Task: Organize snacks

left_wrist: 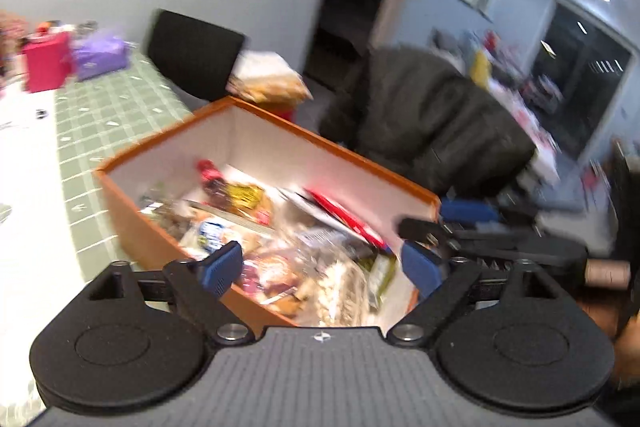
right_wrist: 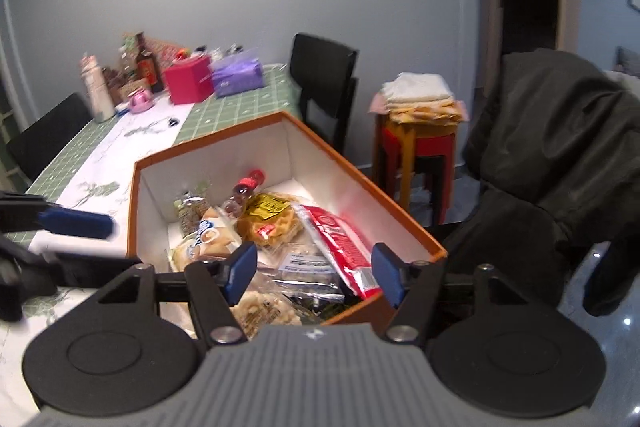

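We hover both empty, open claws, left [left_wrist: 322, 267] and right [right_wrist: 314, 277], above the orange cardboard box [right_wrist: 280, 119] on the bench [right_wrist: 224, 107], where the gathered snack packets [right_wrist: 340, 243] lie.

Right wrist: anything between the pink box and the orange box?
Bare tablecloth only between pink box and orange box, shown in the right wrist view.

I see the orange cardboard box with white inner walls [right_wrist: 208, 143] standing open on the table's near right corner. Inside lie a long red plastic packet [right_wrist: 344, 247], a yellow-labelled pastry bag [right_wrist: 268, 219] and a clear bag of pale puffs [right_wrist: 260, 307].
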